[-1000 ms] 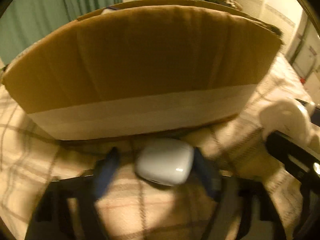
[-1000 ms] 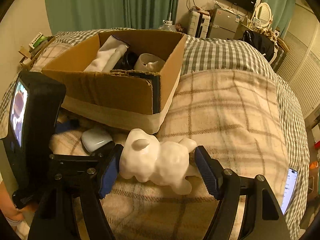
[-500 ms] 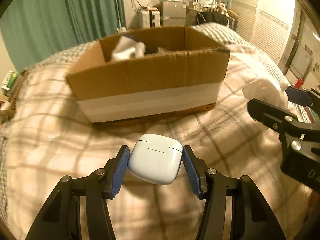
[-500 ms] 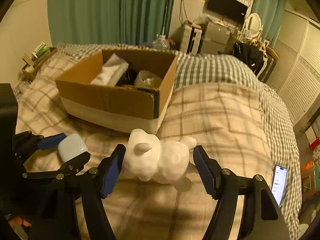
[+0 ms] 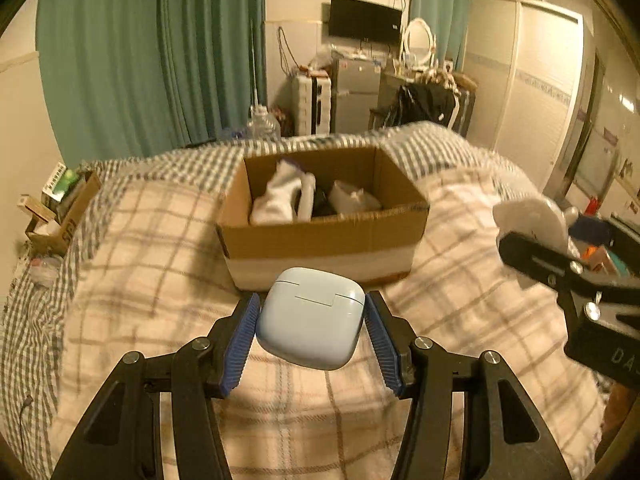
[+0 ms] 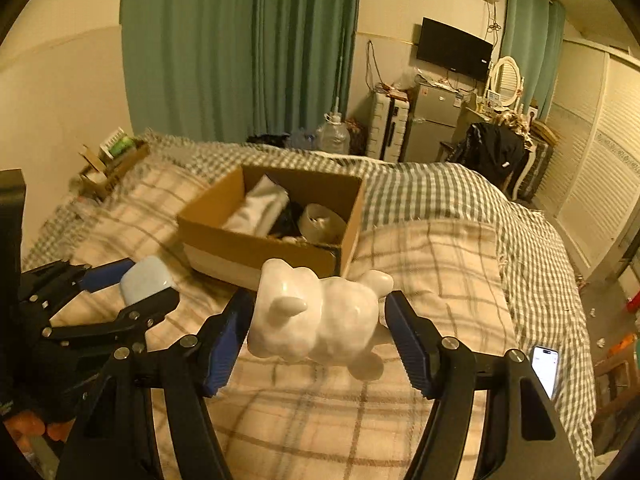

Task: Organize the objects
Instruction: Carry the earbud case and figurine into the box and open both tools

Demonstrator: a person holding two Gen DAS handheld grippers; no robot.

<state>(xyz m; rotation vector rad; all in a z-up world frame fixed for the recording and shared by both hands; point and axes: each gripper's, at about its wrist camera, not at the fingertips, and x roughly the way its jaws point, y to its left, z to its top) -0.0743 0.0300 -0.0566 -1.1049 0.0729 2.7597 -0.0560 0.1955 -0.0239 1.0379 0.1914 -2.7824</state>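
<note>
My left gripper (image 5: pixel 310 334) is shut on a pale blue earbud case (image 5: pixel 311 316) and holds it in the air above the bed, on the near side of an open cardboard box (image 5: pixel 324 236). My right gripper (image 6: pixel 320 334) is shut on a white animal figurine (image 6: pixel 316 316), also raised, to the right of the left gripper. The box (image 6: pixel 256 250) holds white cloth, a dark item and a pale bowl-like thing. The case shows in the right wrist view (image 6: pixel 146 280), and the figurine in the left wrist view (image 5: pixel 532 216).
A plaid blanket (image 6: pixel 432 264) covers the bed. A lit phone (image 6: pixel 545 364) lies at the bed's right edge. A small box of clutter (image 5: pixel 60 212) sits at the left edge. Green curtains, a fridge and a TV stand beyond the bed.
Both grippers have risen and pulled back from the box with their objects still held. The box now looks smaller and its inside shows in the left wrist view.
</note>
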